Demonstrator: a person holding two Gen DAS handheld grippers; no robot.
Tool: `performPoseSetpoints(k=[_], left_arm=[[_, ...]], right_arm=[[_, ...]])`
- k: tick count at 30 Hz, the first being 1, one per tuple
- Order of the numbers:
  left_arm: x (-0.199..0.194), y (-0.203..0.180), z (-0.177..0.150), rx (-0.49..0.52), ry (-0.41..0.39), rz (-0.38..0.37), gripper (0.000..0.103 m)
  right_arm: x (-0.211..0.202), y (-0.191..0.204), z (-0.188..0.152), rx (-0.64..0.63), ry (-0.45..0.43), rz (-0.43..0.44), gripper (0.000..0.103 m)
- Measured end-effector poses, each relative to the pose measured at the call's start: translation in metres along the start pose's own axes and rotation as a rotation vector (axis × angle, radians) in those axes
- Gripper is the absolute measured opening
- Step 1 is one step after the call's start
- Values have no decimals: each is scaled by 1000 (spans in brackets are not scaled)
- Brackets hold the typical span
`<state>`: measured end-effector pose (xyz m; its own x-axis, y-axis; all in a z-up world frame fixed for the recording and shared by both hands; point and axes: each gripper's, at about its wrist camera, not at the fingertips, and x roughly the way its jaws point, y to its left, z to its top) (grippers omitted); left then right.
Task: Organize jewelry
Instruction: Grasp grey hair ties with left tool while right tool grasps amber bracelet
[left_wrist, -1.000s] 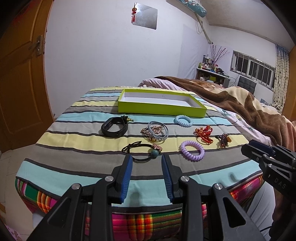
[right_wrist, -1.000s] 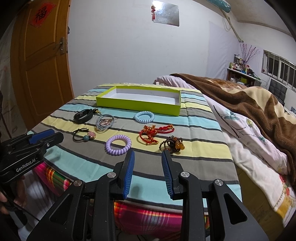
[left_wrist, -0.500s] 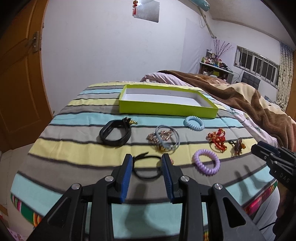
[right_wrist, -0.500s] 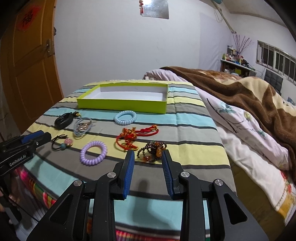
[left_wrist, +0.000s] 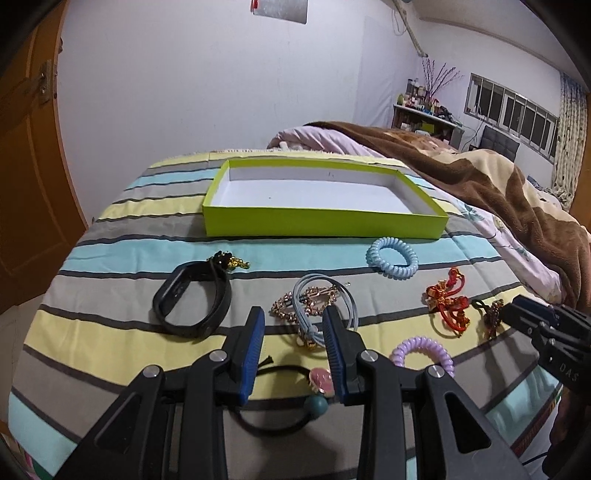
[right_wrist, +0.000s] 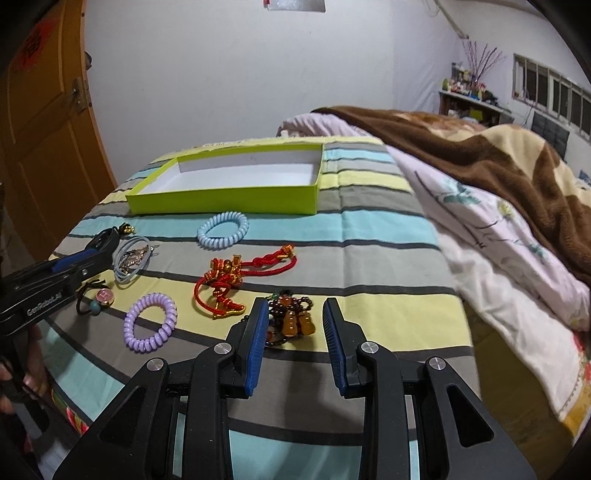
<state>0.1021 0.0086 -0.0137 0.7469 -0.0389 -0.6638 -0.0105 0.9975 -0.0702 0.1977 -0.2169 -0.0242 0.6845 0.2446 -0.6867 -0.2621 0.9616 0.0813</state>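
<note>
On the striped cloth (left_wrist: 110, 332) lie several pieces in front of an empty lime-green box (left_wrist: 325, 225). My left gripper (left_wrist: 293, 325) is open and hovers over a black hair tie with a pink charm (left_wrist: 319, 376). Grey-blue hair ties with a gold clip (left_wrist: 314, 299) lie just beyond its tips. My right gripper (right_wrist: 294, 314) is open too, and a dark bead bracelet with amber gourds (right_wrist: 297, 325) sits between its fingers, not pinched. Nearby are a red knotted bracelet (right_wrist: 236, 280), a purple coil tie (right_wrist: 151, 323), a blue coil tie (right_wrist: 222, 230) and a black band (left_wrist: 192, 299).
A brown blanket (right_wrist: 480, 155) and a pale flowered quilt (right_wrist: 498, 240) cover the bed to the right of the cloth. An orange door (right_wrist: 44, 122) stands at the left. The cloth's near edge drops off below the grippers. A hand (right_wrist: 31, 369) holds the left gripper.
Both grippers have moved forward and a little lower over the cloth. The left now covers the black hair tie, and the right has come around the bead bracelet. Both stayed open.
</note>
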Motion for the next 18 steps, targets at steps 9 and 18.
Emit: performPoseSetpoints(k=[9, 18], left_arm=[[18, -1, 7, 6, 53, -5, 34], [20, -4, 11, 28, 40, -15, 7]], right_arm=[[20, -1, 3, 32, 69, 57, 31], [21, -5, 4, 54, 73, 71, 26]])
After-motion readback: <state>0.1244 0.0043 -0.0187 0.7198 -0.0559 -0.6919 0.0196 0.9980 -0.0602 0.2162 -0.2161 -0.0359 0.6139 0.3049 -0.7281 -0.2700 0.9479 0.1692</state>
